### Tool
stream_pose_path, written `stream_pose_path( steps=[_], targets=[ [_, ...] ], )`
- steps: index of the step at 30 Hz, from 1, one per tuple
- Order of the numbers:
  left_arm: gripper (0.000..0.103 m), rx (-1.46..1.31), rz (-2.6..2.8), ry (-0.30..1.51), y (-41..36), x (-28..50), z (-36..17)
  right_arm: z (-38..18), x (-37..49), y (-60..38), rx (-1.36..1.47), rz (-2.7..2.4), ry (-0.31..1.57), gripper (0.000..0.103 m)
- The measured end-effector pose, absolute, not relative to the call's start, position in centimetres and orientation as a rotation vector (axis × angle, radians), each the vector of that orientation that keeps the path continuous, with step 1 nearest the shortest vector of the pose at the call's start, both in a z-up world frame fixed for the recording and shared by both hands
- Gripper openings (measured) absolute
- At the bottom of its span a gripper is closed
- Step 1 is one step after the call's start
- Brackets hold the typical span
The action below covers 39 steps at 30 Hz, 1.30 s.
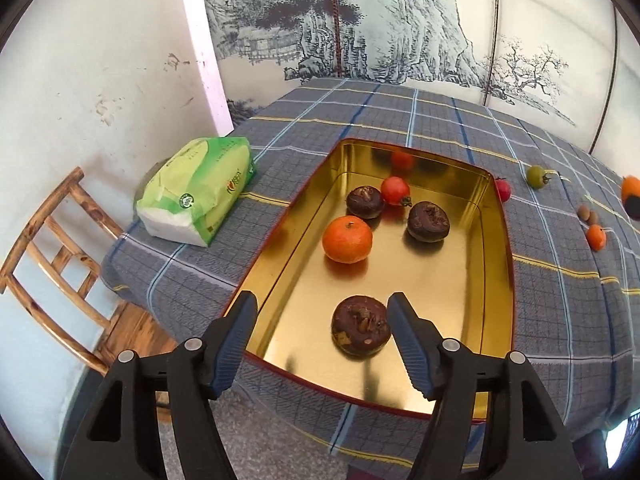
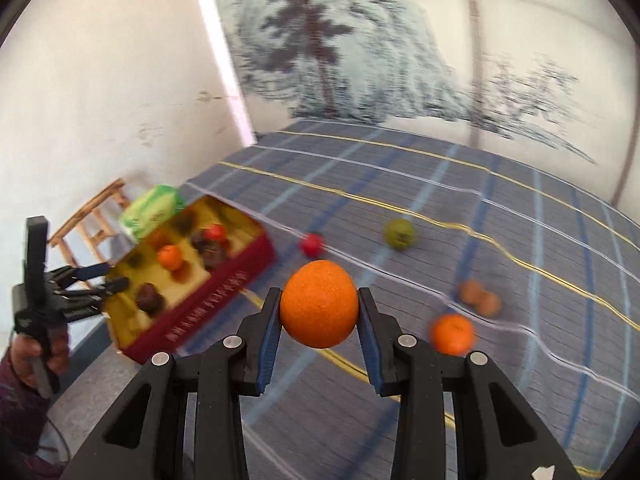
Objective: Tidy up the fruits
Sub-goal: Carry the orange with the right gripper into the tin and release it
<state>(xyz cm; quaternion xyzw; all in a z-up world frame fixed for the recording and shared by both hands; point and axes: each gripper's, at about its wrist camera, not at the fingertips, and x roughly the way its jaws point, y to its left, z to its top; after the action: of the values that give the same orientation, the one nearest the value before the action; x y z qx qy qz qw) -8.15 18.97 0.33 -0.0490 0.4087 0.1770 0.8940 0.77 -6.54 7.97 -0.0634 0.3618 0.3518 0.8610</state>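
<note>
Five fruits lie in the gold tin, a dark one between the left gripper's open jaws, while the right gripper clamps an orange above the table's cloth, where five pieces seemingly remain.

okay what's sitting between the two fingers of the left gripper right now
A dark brown fruit lies on the gold tin's floor between the left gripper's spread fingers, untouched by either. The left wrist view shows it.
</note>
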Motion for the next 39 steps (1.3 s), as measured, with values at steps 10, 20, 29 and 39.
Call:
stream_pose_path(
  steps=[10, 20, 29, 39],
  targets=[
    [0.076, -0.109, 0.415, 0.837, 19.8, -8.9, 0.3, 8.5, -1.2, 2.3, -0.192, 0.926, 0.761, 0.034],
    [0.078, -0.109, 0.441, 0.835, 20.3, -9.3, 0.0, 6.9, -2.2, 8.6, -0.253, 1.037, 0.808, 0.034],
    [0.079, -0.117, 0.441, 0.840, 20.7, -9.5, -0.3, 5.1, -1.6, 11.3, -0.278, 1.048, 0.859, 0.034],
    [0.079, -0.125, 0.442, 0.847, 21.3, -9.5, -0.8, 3.6, -1.3, 12.5, -0.296, 1.046, 0.893, 0.034]
  ],
)
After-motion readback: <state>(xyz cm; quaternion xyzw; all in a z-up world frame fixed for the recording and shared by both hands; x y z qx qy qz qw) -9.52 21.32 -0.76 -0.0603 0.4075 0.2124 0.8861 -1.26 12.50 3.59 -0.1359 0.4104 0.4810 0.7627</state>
